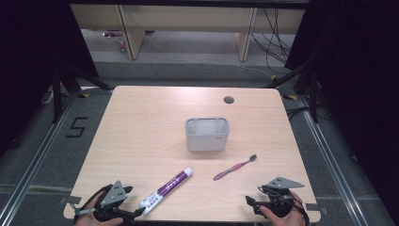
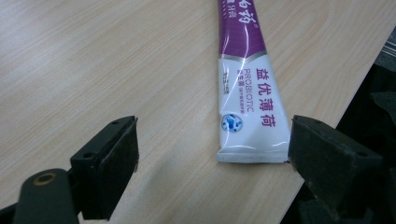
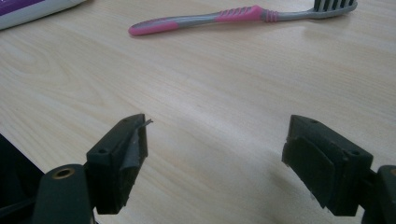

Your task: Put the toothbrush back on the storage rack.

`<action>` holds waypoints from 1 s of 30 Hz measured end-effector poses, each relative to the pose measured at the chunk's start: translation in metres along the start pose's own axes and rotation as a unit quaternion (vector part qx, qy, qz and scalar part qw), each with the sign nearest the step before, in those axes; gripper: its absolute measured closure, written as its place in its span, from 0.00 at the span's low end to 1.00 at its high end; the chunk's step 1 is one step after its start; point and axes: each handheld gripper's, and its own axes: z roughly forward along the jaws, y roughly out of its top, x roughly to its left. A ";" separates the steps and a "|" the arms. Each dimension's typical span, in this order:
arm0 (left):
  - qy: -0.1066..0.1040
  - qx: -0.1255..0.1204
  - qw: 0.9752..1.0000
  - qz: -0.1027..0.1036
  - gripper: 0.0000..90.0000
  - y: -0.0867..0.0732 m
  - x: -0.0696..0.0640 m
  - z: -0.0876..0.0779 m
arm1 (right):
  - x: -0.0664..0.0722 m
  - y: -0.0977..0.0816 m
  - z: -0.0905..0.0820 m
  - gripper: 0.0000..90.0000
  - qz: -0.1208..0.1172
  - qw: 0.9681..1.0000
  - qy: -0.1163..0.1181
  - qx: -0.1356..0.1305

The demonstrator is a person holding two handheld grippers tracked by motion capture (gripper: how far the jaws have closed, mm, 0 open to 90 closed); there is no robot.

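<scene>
A purple and white toothpaste tube [image 1: 167, 189] lies slanted near the table's front edge, its crimped end toward my left gripper [image 1: 137, 213]. In the left gripper view the tube's flat end [image 2: 250, 116] rests on the wood between the open jaws, close to the right one. A pink and grey toothbrush [image 1: 234, 167] lies right of the tube, bristles toward the far right. My right gripper [image 1: 251, 203] stands open over bare wood at the front right; its own view shows the toothbrush [image 3: 219, 18] well ahead of the jaws. A grey two-compartment holder [image 1: 207, 133] stands mid-table.
The wooden table [image 1: 141, 132] has a round cable hole [image 1: 228, 100] at the back. The table's front edge [image 2: 327, 107] runs just beside the left gripper's right jaw. Dark curtains and metal stands flank both sides.
</scene>
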 end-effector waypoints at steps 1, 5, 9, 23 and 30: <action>0.000 0.001 1.000 0.001 0.18 0.000 0.000 0.000 | 0.000 0.000 0.000 0.24 0.003 1.000 -0.002 0.000; 0.001 0.000 1.000 0.000 0.18 0.000 0.000 -0.001 | 0.000 0.000 0.001 0.20 0.017 1.000 -0.005 -0.006; -0.003 -0.001 1.000 -0.001 0.18 0.000 0.001 -0.001 | -0.001 0.001 -0.001 0.20 0.035 0.999 -0.007 -0.021; 0.002 -0.011 1.000 -0.005 0.17 0.000 0.001 -0.002 | 0.000 0.006 -0.001 0.29 0.001 0.999 0.003 -0.042; 0.000 -0.013 1.000 -0.007 0.17 0.001 0.001 -0.003 | 0.002 0.010 -0.001 0.49 -0.019 0.998 0.010 -0.051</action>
